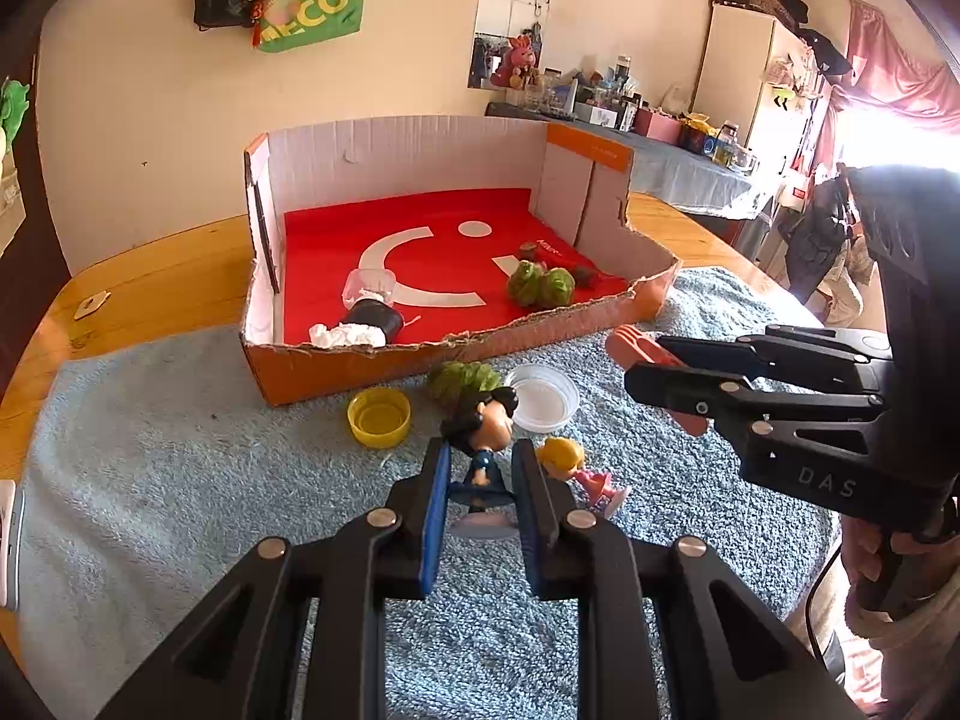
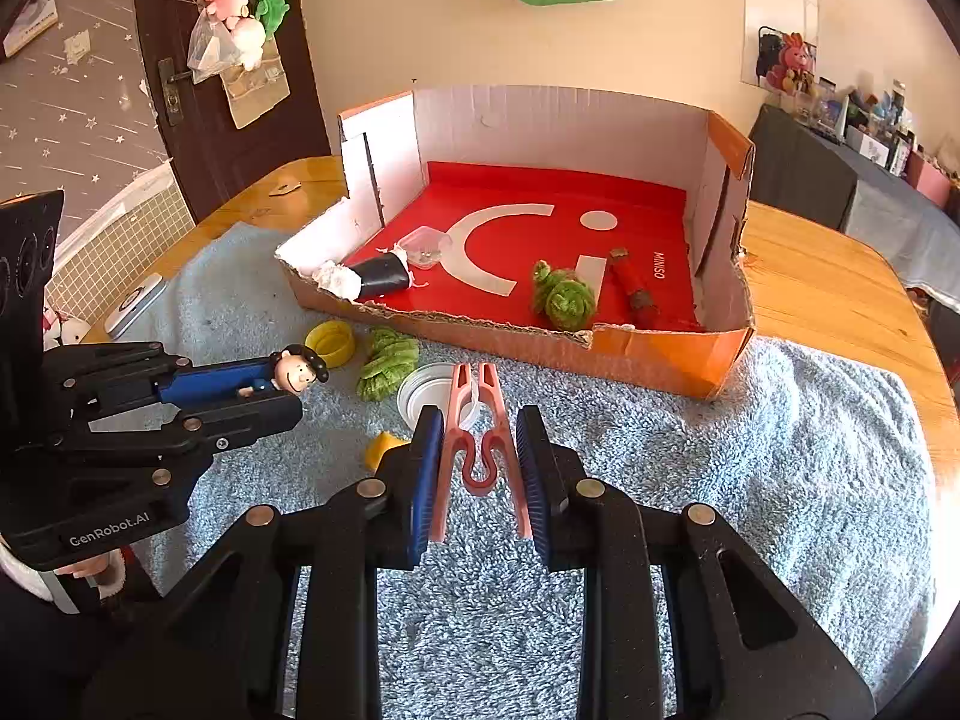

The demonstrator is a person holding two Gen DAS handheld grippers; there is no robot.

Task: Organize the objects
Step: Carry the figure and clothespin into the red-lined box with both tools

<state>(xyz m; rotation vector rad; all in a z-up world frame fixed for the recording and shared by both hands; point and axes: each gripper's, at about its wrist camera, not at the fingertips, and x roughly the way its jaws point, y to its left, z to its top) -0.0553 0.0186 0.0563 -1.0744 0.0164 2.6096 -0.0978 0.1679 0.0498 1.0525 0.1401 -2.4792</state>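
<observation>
The left gripper (image 1: pixel 480 480) is clamping a dark-haired figurine (image 1: pixel 483 438) between its blue pads, lifting it above the blue towel (image 1: pixel 180 480). The right gripper (image 2: pixel 480 456) is squeezing a pink clothespin (image 2: pixel 477 438) between its fingers. A blonde figurine (image 1: pixel 576 468) is lying on the towel just right of the left gripper. Beyond them, a yellow cap (image 1: pixel 379 417), a green fuzzy ball (image 1: pixel 462 378) and a clear round lid (image 1: pixel 543 399) are sitting on the towel near the box front. Farther back, the open cardboard box (image 1: pixel 420 354) is holding a black tube (image 1: pixel 372 318), another green ball (image 1: pixel 540 285) and a red stick (image 2: pixel 636 288) on its red floor
</observation>
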